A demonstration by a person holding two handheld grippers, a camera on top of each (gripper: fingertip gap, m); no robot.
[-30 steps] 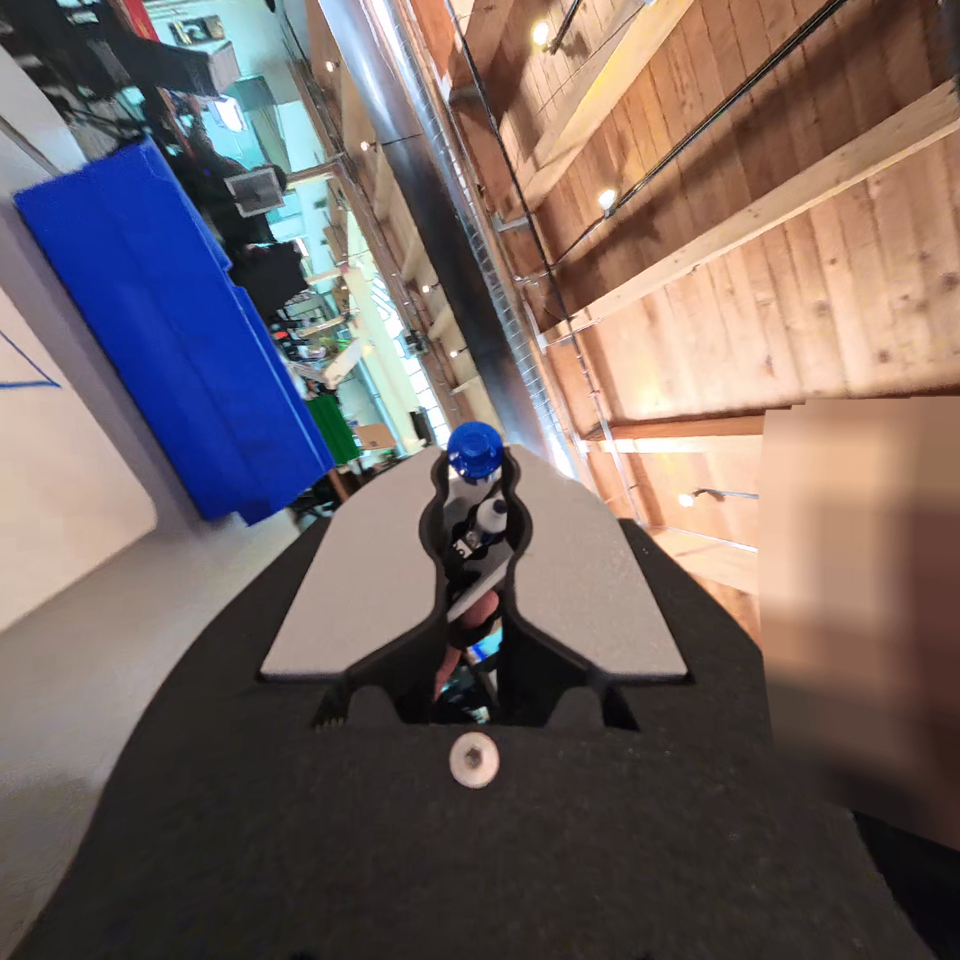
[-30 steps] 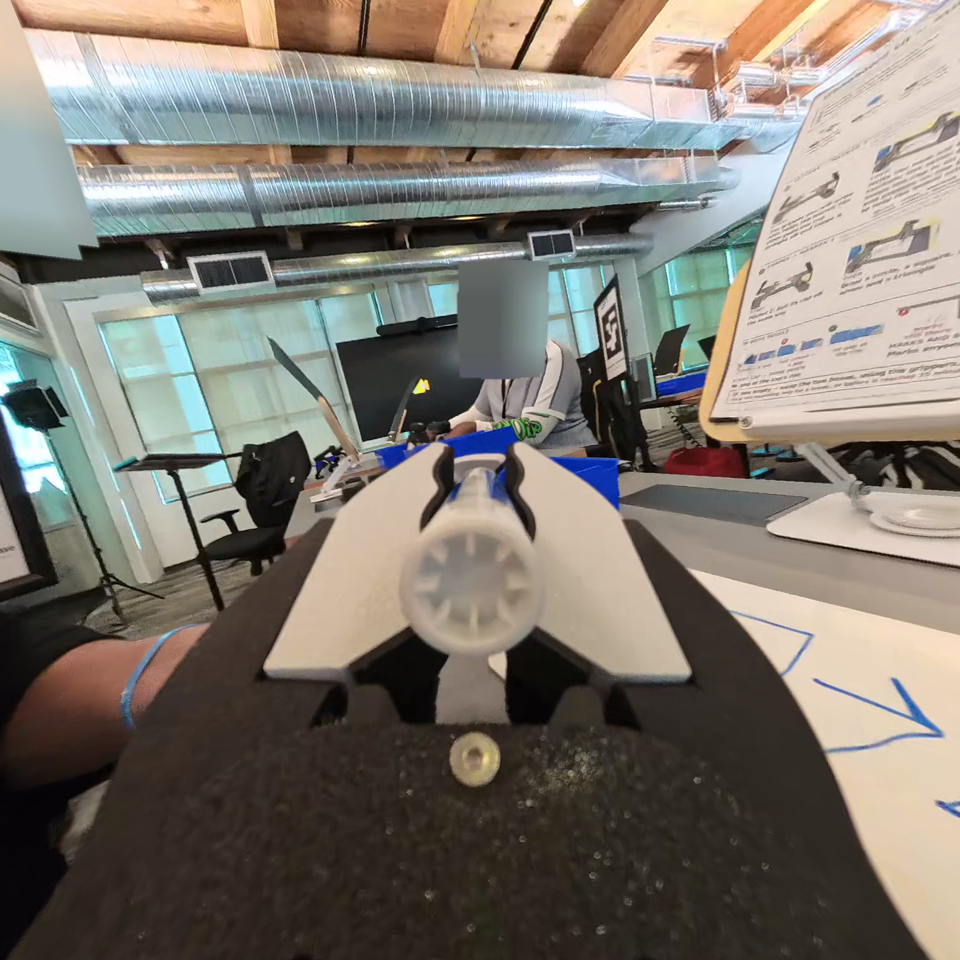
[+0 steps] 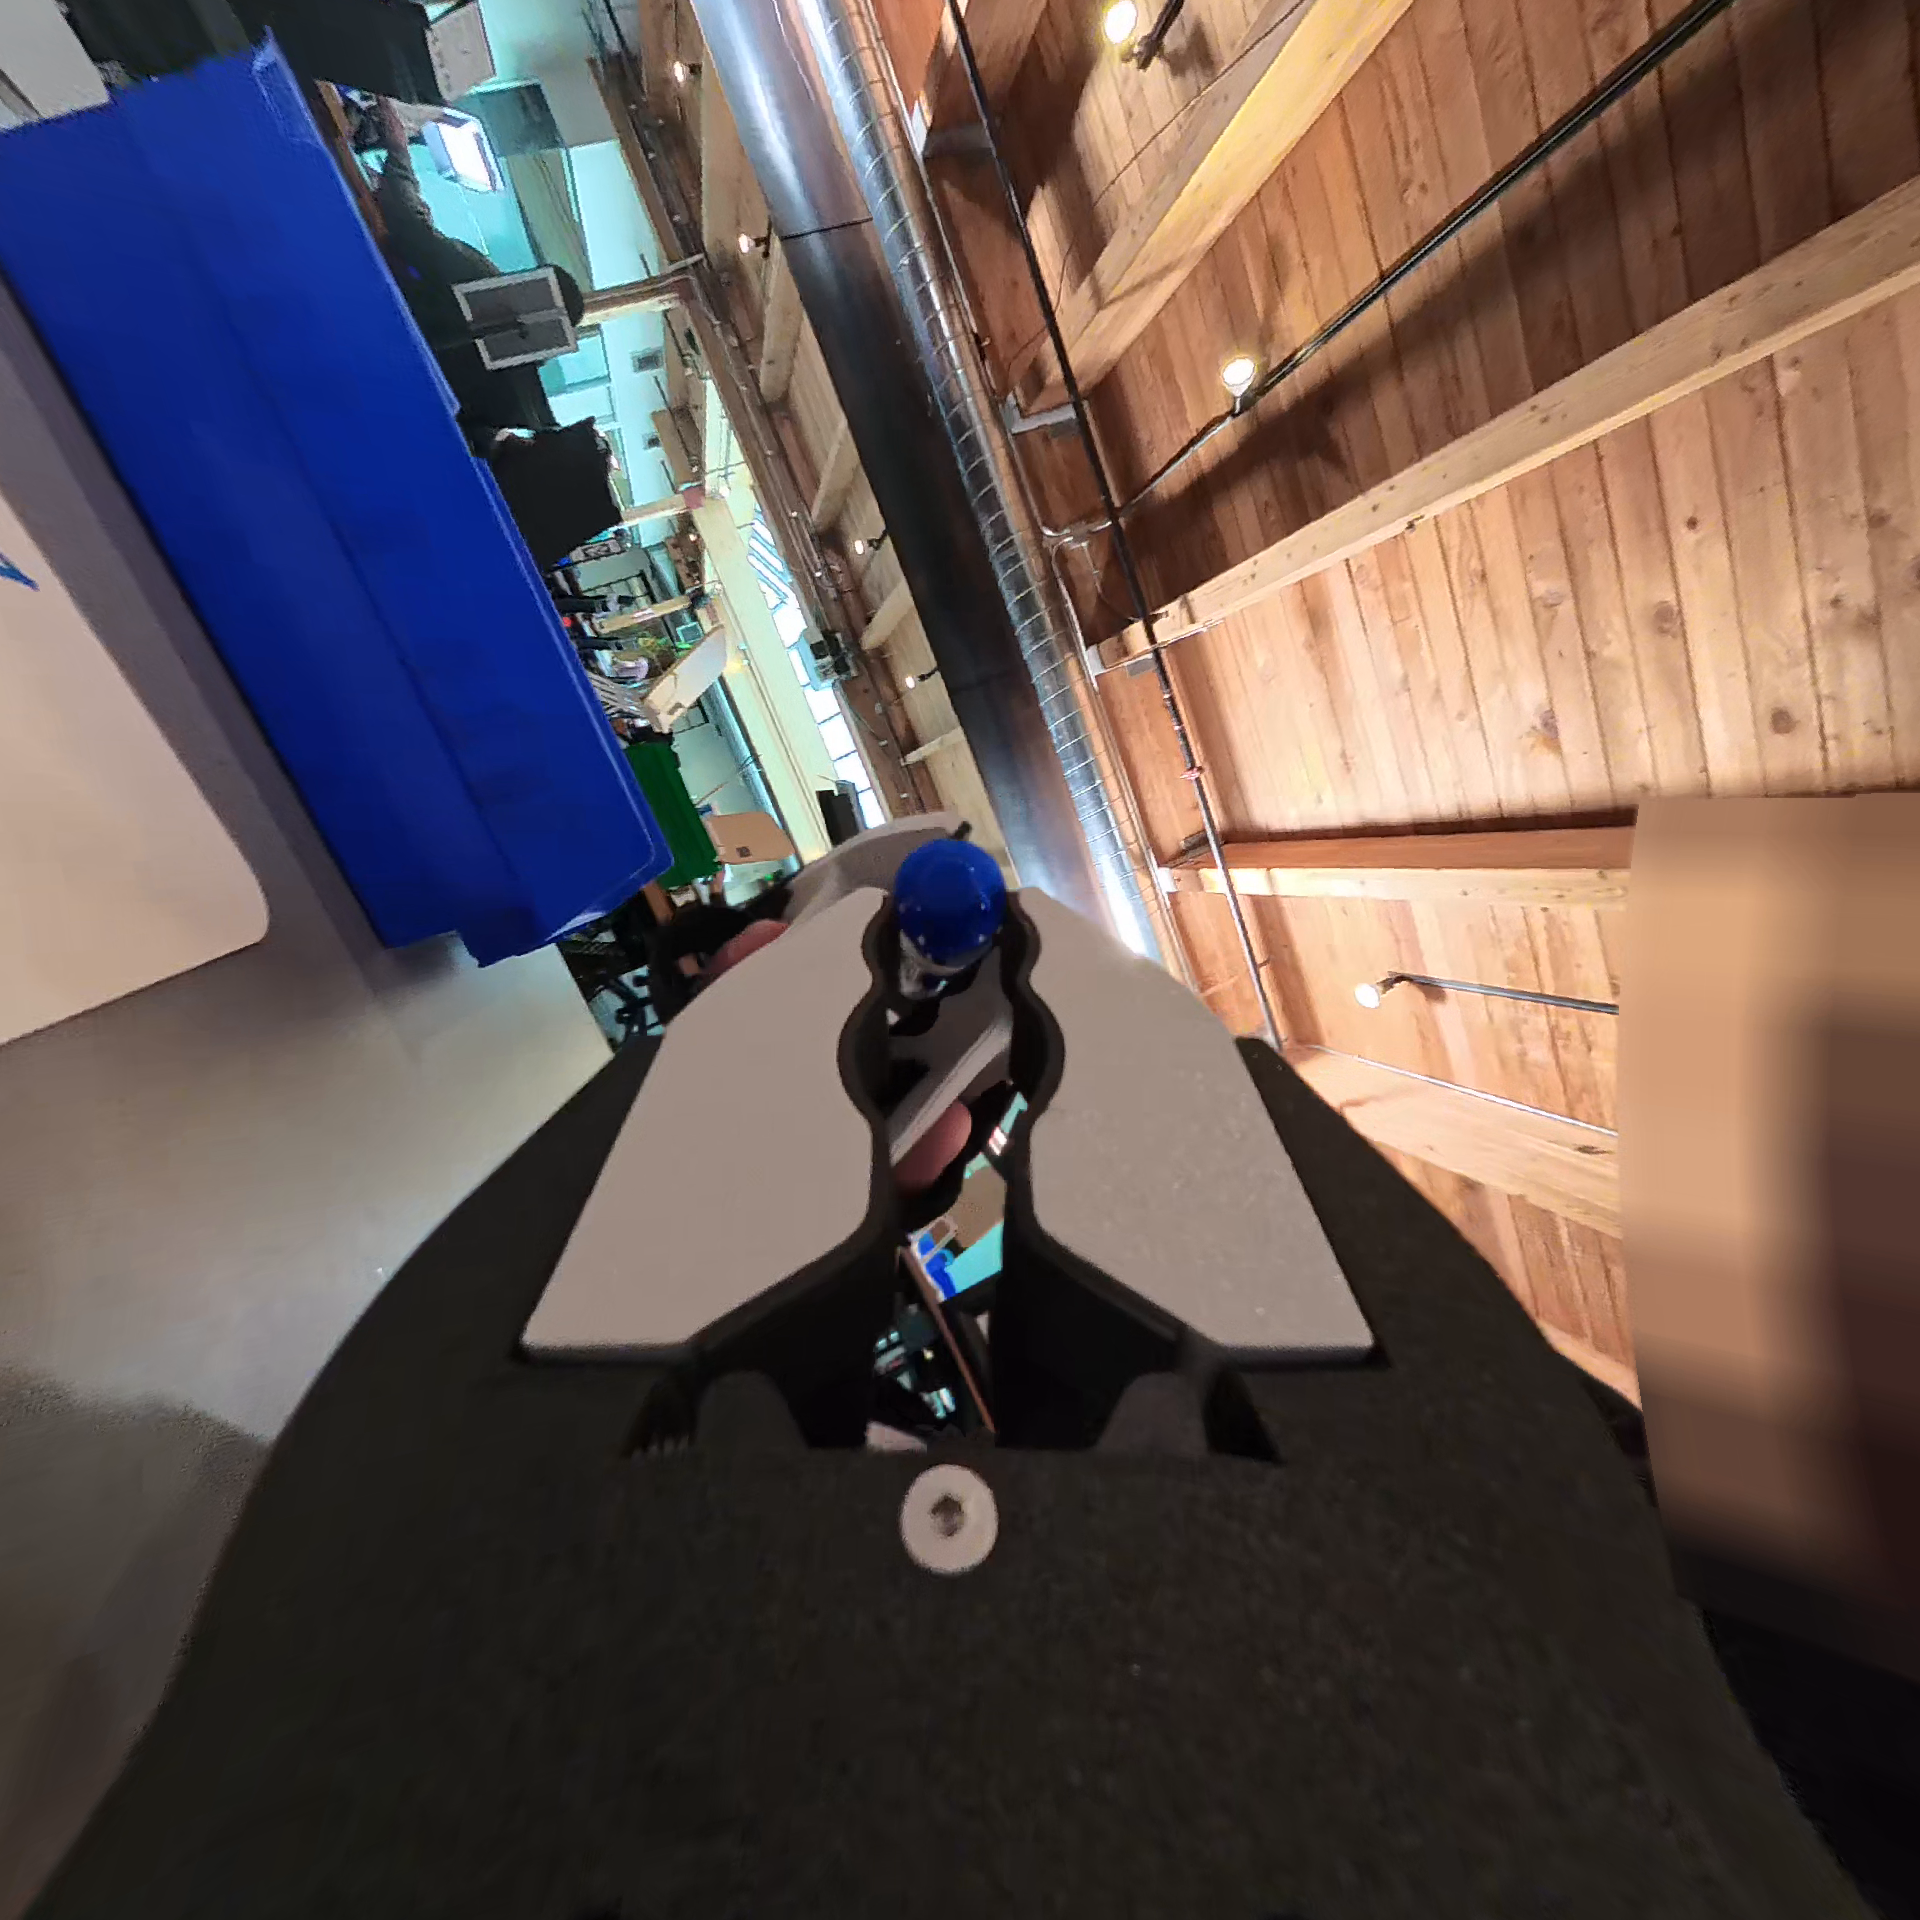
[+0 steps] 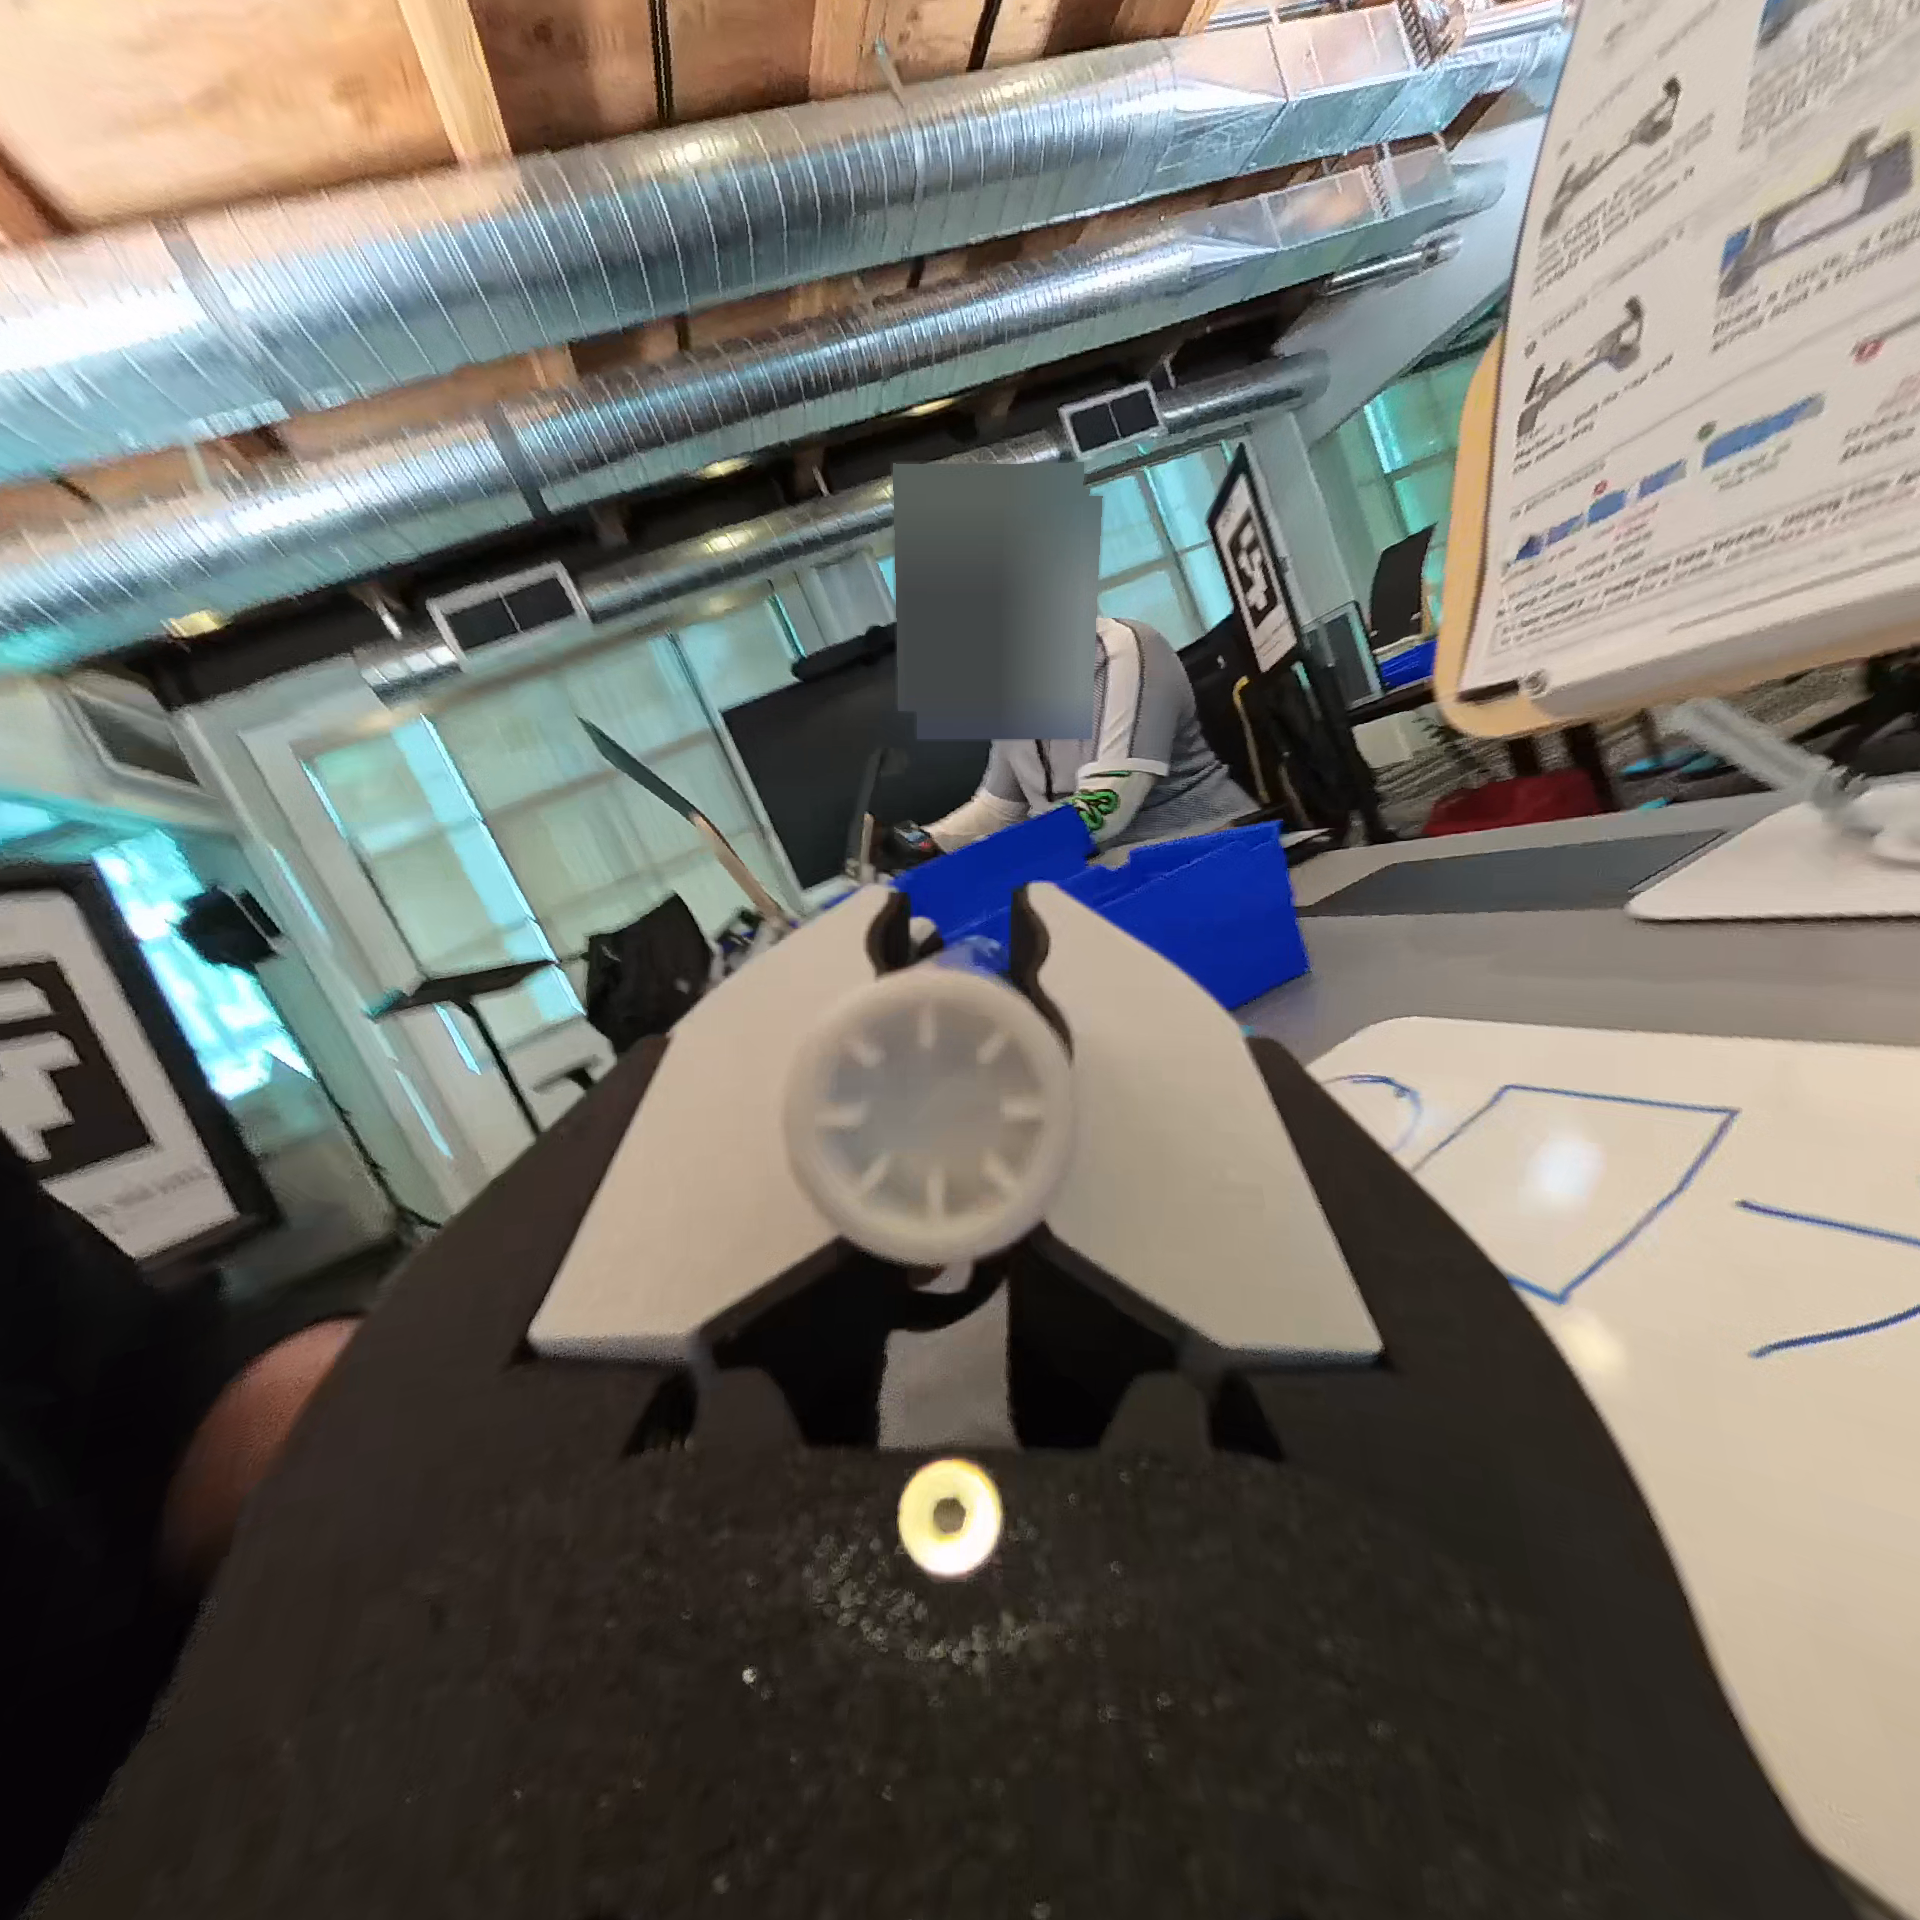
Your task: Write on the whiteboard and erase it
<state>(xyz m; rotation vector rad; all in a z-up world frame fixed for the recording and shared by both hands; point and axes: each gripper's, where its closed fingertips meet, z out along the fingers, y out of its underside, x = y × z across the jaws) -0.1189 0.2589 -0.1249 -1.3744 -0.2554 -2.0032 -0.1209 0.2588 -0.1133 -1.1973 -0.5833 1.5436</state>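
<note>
Two grippers, left (image 3: 951, 935) jaws pinching blue cap (image 3: 949, 900), right (image 4: 956, 925) jaws pinching one marker (image 4: 928, 1132).

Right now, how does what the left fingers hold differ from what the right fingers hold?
The blue cap is rounded; the marker is white, its ribbed flat end facing the camera. The cap sits at the left gripper tips; the marker lies back along the right gripper gap. Both are clamped.
</note>
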